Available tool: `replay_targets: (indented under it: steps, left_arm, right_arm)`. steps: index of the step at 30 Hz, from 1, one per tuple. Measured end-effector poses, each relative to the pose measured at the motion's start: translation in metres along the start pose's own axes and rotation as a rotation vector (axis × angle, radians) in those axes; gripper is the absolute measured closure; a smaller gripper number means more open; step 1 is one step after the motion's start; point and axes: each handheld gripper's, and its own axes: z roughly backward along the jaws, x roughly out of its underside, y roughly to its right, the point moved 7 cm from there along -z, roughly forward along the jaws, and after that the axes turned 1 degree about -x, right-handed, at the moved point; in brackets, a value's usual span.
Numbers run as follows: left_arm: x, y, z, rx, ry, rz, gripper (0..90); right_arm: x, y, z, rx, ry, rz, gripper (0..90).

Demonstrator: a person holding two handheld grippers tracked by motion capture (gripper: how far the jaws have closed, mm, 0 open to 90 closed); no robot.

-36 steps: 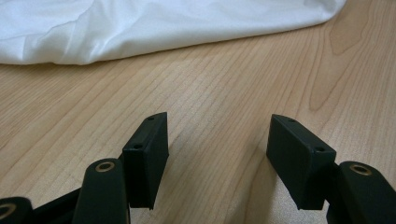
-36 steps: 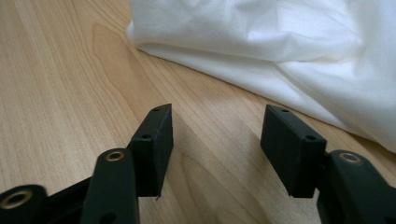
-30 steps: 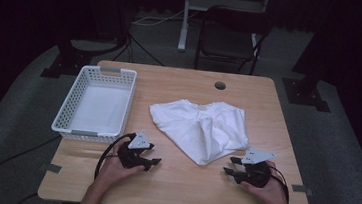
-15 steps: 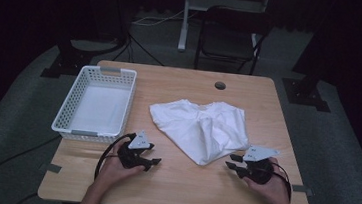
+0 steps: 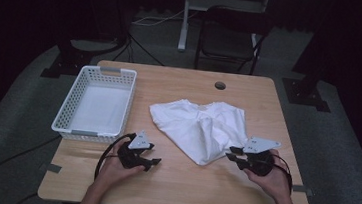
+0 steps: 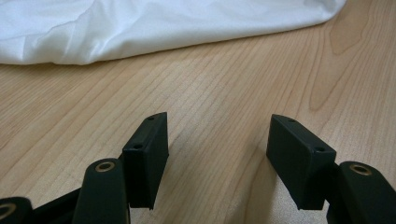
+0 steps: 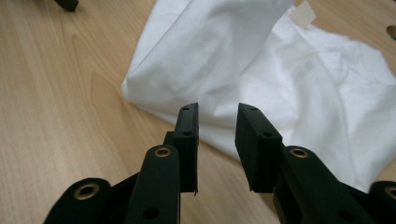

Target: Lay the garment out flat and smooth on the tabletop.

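Jaws of right gripper [image 7: 215, 116] have just been closing, now approx. half open over the white shirt's [image 5: 201, 126] near edge, nothing pinched yet, probably. Vs. 1 s ago it's lifted slightly. Left gripper [image 6: 217, 135] wide open, empty, on table [image 5: 186, 183]; shirt lies mid-table beside basket [image 5: 66, 121].

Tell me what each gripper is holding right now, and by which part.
Nothing is held. The left gripper rests open over bare table, short of the white shirt. The right gripper, jaws just narrowed but still apart, points at the shirt's near edge without pinching it.
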Motion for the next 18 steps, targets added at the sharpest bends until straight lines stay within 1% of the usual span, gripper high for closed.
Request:
replay_targets:
  steps: [6,12,13,18]
  left_arm:
    - [0.000,0.000,0.000,0.000,0.000,0.000,39.6]
    - [0.000,0.000,0.000,0.000,0.000,0.000,39.6]
    - [0.000,0.000,0.000,0.000,0.000,0.000,39.6]
    - [0.000,0.000,0.000,0.000,0.002,0.002,39.6]
  right_arm:
    - [-0.009,0.009,-0.002,0.009,0.004,0.000,70.4]
    - [-0.013,0.020,-0.006,0.021,-0.005,-0.005,70.4]
    - [-0.013,0.020,-0.006,0.021,-0.005,-0.005,70.4]
    - [-0.018,0.032,-0.011,0.034,-0.009,-0.015,70.4]
